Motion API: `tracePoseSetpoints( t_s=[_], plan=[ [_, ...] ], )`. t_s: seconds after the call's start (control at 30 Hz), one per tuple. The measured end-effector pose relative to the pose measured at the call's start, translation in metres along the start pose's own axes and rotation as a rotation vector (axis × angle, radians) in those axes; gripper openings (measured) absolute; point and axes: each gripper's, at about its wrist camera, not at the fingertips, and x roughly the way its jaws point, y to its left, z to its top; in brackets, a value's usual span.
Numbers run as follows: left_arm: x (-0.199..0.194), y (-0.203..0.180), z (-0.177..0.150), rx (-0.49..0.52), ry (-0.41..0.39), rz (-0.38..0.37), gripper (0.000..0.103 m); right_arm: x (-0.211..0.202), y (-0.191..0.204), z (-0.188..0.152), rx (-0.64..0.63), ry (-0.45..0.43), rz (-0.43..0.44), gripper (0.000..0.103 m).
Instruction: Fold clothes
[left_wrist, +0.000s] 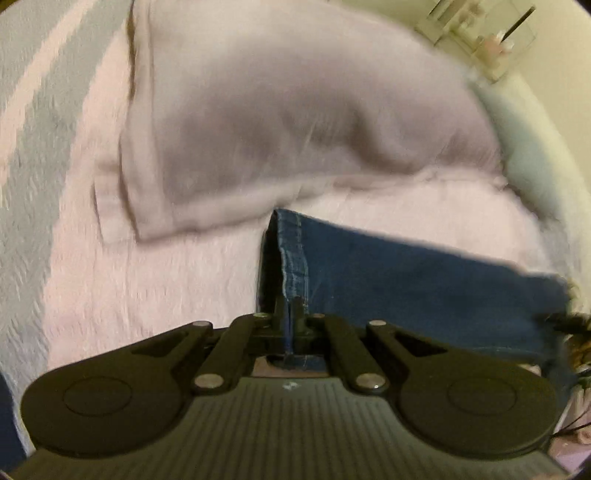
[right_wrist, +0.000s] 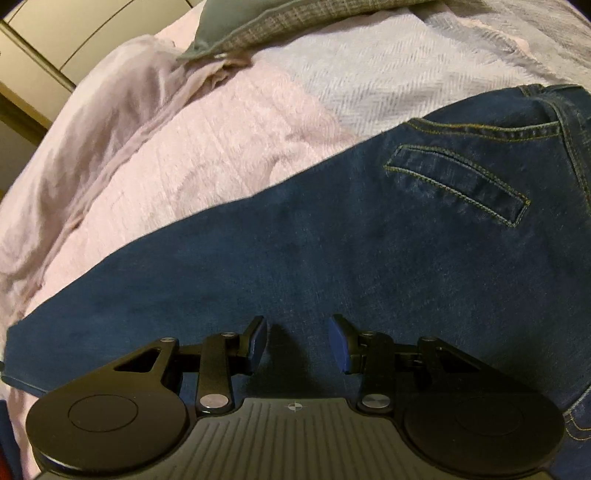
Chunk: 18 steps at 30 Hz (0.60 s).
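Left wrist view: your left tool (left_wrist: 291, 314) is clamped tight on the hem end of the jeans (left_wrist: 424, 288), with the stitched cuff edge standing up between the closed pads. The leg runs off to the right across the pink bedspread (left_wrist: 147, 280). A mauve pillow (left_wrist: 295, 122) lies just beyond the cuff, apart from it. The picture is blurred, so finer detail of the cuff is not readable.

Right wrist view: your right tool (right_wrist: 298, 345) hovers over the jeans (right_wrist: 295, 236) with its jaws standing apart and nothing between them; whether the pads touch the denim cannot be told. The jeans lie flat on the bed, back pocket (right_wrist: 458, 184) toward the upper right, the leg tapering toward the lower left. A grey-checked cushion (right_wrist: 266, 22) sits at the far edge, well clear.

Judgement: the step in hand is the lengthwise fold, leg end to be carried up toward the waist. One end is secured; the other is not.

Next move calls for you to either pin the cloth at the fold line with the right tool or close it on an edge, then lift the cuff high enough to clear the leg beneath and lay it down square to the waistband. Denim is heavy; expect sag.
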Motion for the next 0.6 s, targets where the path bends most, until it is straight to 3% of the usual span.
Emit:
tracePoseSetpoints(
  t_s=[0.07, 0.13, 0.23, 0.27, 0.3, 0.43, 0.6],
  plan=[
    [-0.016, 0.004, -0.003, -0.068, -0.129, -0.1, 0.0, 0.001, 0.001, -0.001, -0.024, 0.003, -0.003, 0.041],
    [-0.023, 0.014, -0.009, -0.082, -0.131, -0.101, 0.0, 0.002, 0.001, -0.001, -0.051, 0.012, 0.004, 0.041],
    [-0.002, 0.01, -0.029, 0.042, 0.078, 0.03, 0.0, 0.006, -0.001, -0.002, -0.052, 0.024, 0.011, 0.041],
    [0.006, 0.006, -0.036, 0.083, 0.123, 0.067, 0.0, 0.007, 0.0, -0.003, -0.055, 0.024, 0.003, 0.041],
    [0.009, 0.004, -0.039, 0.096, 0.12, 0.09, 0.0, 0.007, 0.002, -0.003, -0.057, 0.025, -0.004, 0.041],
    [0.008, -0.001, -0.037, 0.056, 0.023, 0.116, 0.0, 0.004, 0.015, -0.007, -0.134, 0.03, -0.031, 0.041],
    [-0.023, 0.013, -0.042, -0.153, -0.081, 0.088, 0.002, -0.013, 0.041, -0.028, -0.319, 0.0, 0.043, 0.041]
  ],
)
